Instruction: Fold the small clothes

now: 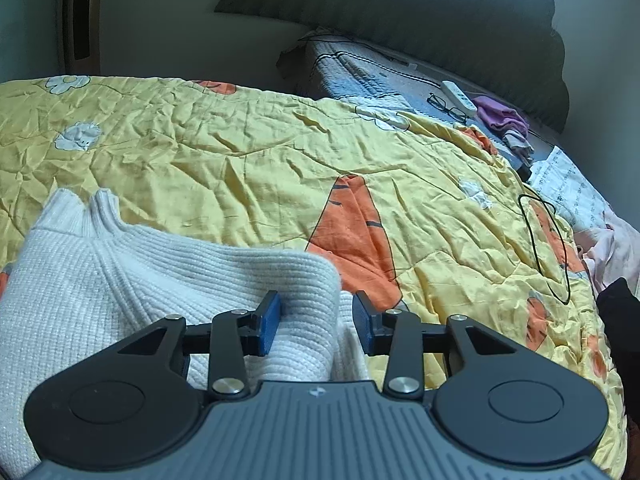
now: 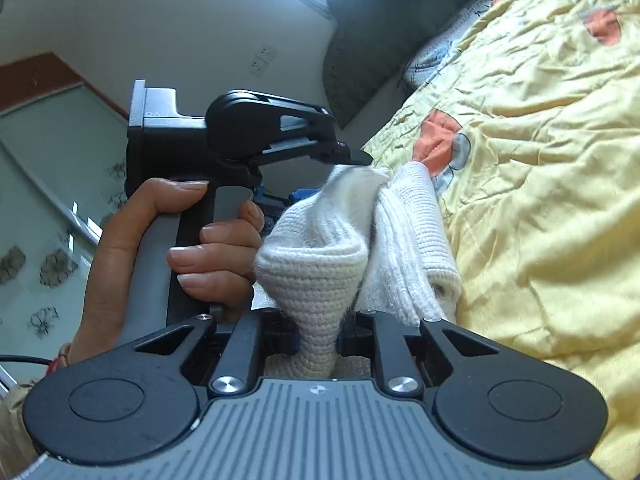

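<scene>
Between right gripper (image 2: 318, 334) fingers, bunched sweater (image 2: 320, 264) edge.

Soft daylight, perhaps window-lit; fisheye-warped edges.

Counts: one sweater, two grippers, one quilt, and a few single items beyond.

One white knit sweater (image 1: 120, 280) lies partly between the left gripper's (image 1: 316, 320) spread jaws, and a bunch of it sits pinched between the right gripper's (image 2: 318, 334) jaws. One yellow carrot-print quilt (image 1: 240, 152) spreads ahead of the left jaws. Far beyond them, up and to the right: one pair of glasses (image 1: 447, 107), one white power strip (image 1: 459, 98), one purple cloth (image 1: 498, 116). One hand (image 2: 168, 256) grips the other gripper's handle left of the right jaws.
</scene>
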